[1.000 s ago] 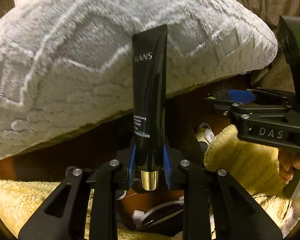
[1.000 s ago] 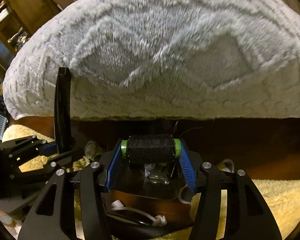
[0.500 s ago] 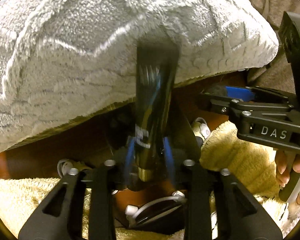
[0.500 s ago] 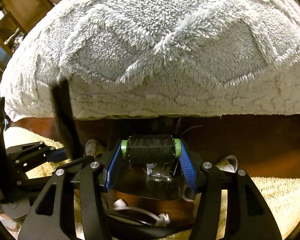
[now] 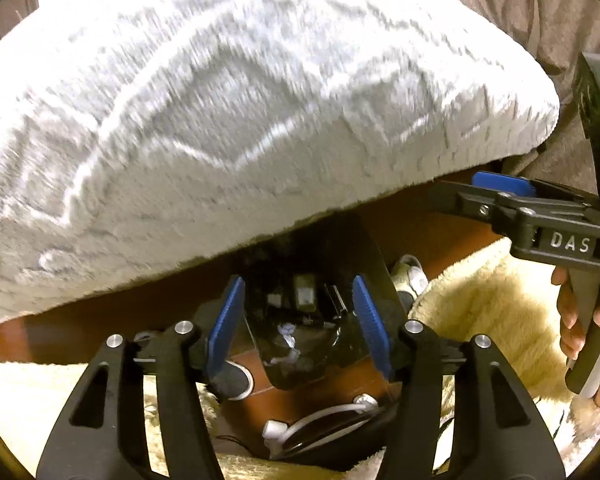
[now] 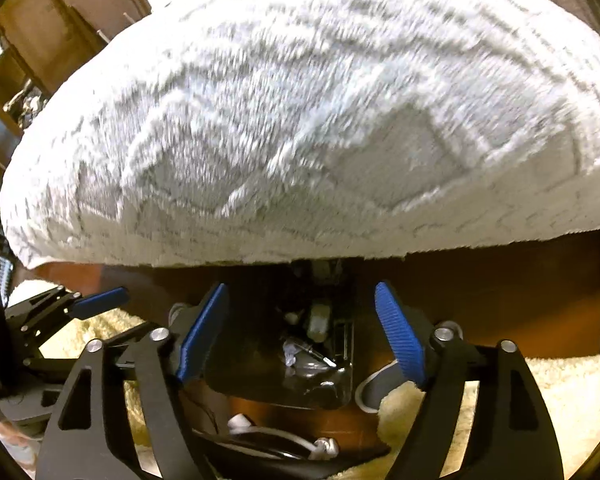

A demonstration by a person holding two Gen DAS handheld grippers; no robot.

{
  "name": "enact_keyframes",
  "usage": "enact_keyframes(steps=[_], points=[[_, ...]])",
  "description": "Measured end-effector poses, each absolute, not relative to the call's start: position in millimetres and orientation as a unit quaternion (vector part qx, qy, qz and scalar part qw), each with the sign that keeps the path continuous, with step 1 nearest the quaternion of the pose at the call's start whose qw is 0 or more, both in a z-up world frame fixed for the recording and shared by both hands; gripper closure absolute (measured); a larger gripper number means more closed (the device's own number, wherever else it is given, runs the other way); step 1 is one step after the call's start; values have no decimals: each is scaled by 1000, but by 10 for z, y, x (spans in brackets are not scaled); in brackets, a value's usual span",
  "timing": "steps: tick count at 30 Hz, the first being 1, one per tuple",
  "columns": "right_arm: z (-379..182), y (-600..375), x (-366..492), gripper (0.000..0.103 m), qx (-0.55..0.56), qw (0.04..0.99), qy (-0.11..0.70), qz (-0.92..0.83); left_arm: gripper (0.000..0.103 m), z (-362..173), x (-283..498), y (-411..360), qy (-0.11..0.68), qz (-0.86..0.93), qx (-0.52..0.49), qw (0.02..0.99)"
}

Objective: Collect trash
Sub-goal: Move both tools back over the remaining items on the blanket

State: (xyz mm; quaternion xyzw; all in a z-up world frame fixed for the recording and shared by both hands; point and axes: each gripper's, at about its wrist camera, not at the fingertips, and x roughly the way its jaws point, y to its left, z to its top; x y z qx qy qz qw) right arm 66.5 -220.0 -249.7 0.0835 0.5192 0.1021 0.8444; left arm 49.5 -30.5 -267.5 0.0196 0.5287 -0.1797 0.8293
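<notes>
My left gripper (image 5: 298, 320) is open and empty, its blue pads spread above a black trash bin (image 5: 364, 252) on the floor. The bin holds several items, among them a small box and crumpled paper (image 5: 286, 340). My right gripper (image 6: 300, 332) is also open and empty above the same bin (image 6: 256, 360), which holds dark items and paper scraps (image 6: 290, 354). The right gripper shows at the right of the left wrist view (image 5: 500, 188); the left gripper shows at the left of the right wrist view (image 6: 96, 298). The black tube and thread spool cannot be made out.
A large grey-white fluffy blanket (image 5: 240, 120) over a brown edge fills the upper half of both views. Cream fleece (image 5: 480, 300) lies around the bin. A white cable (image 5: 320, 420) and shoes (image 5: 412, 276) lie on the floor near it.
Both grippers have opened. The black KANS tube has left the left gripper and the black thread spool has left the right gripper; both are out of the fingers now.
</notes>
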Motion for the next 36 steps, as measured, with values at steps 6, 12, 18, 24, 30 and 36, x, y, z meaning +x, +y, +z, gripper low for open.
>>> enact_keyframes(steps=[6,12,18,24,30,36], points=[[-2105,-2346,719,16,85,864,487,101,36,-2255,521,-161,486,-163,22,858],[-1642,-2493,934,15,70,891,440,88,29,-1836,748,-23,452,-150,20,879],[-1431,-2609,1425,15,55,903,421,58,24,-1532,1123,75,432,-128,25,892],[-1537,-2564,1964,15,50,906,418,46,23,-1548,1590,-116,431,-126,34,893],[-1592,-2452,2364,15,19,908,417,36,13,-1539,2086,-239,430,-122,51,893],[-1600,-2385,2870,15,19,905,422,51,12,-1560,2547,-393,428,-127,56,893]])
